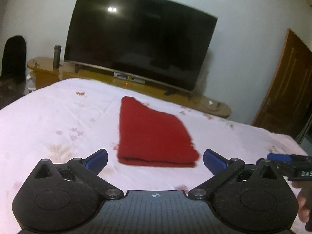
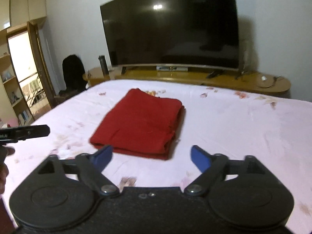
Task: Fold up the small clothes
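A red garment [image 1: 152,136] lies folded into a flat stack on the pink flowered bedsheet [image 1: 58,120]; in the right wrist view the same red garment [image 2: 140,122] has its layered edge toward me. My left gripper [image 1: 155,160] hovers just short of the garment's near edge, open, nothing between its blue pads. My right gripper [image 2: 152,158] is likewise open and empty, pulled back from the cloth. The right gripper's tip [image 1: 288,161] shows at the right edge of the left wrist view, and the left gripper's body [image 2: 25,132] at the left edge of the right wrist view.
Beyond the bed stands a large dark television [image 1: 140,42] on a low wooden stand [image 2: 214,80], with a dark flask [image 1: 57,56] on it. A brown door [image 1: 288,89] is at right, shelves and a doorway [image 2: 21,78] at left. A hand [image 1: 304,204] holds a gripper.
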Motion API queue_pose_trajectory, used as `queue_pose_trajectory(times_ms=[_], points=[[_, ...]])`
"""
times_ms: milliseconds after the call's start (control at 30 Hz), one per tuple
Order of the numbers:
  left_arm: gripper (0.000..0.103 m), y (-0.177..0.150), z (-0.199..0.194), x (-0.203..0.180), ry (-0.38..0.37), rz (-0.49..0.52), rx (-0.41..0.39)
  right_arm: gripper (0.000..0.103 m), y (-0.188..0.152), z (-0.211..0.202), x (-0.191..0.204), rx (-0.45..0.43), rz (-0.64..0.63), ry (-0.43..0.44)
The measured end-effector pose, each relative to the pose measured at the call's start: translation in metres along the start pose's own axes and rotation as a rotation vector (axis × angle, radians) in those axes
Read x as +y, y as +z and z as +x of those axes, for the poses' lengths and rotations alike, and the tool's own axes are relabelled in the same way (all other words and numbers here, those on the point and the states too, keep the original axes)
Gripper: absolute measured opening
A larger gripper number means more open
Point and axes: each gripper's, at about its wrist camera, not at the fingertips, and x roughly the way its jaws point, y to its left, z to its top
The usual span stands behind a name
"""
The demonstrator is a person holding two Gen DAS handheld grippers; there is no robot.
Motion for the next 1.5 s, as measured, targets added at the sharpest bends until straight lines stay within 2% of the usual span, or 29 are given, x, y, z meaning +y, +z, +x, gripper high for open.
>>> queue_pose_trajectory(times_ms=[33, 133, 267, 367, 600, 967, 1500], points=[[0.103, -0.006, -0.014, -0.007, 0.017, 0.013, -0.014, 0.102, -0.005, -0.019, 0.005, -0.007, 0.014, 0.000], [0.103, -0.022, -0.060, -0.026, 0.018, 0.058, -0.046, 0.102, -0.013, -0.053, 0.014, -0.012, 0.032, -0.034], [0.103, -0.040, -0.100, -0.042, 0.013, 0.076, -0.046, 0.102, -0.027, -0.091, 0.031, -0.045, 0.025, -0.070], [0.103, -0.052, -0.118, -0.050, 0.018, 0.089, -0.043, 0.102, -0.037, -0.117, 0.040, -0.083, 0.019, -0.082], [0.103, -0.059, -0.147, -0.064, 0.012, 0.108, -0.067, 0.102, -0.051, -0.138, 0.055, -0.088, -0.019, -0.109], [0.103, -0.057, -0.160, -0.062, 0.031, 0.092, -0.095, 0.102, -0.061, -0.157, 0.067, -0.109, -0.030, -0.094], [0.103, -0.060, -0.152, -0.063, 0.026, 0.094, -0.084, 0.102, -0.063, -0.156, 0.065, -0.103, -0.019, -0.104]])
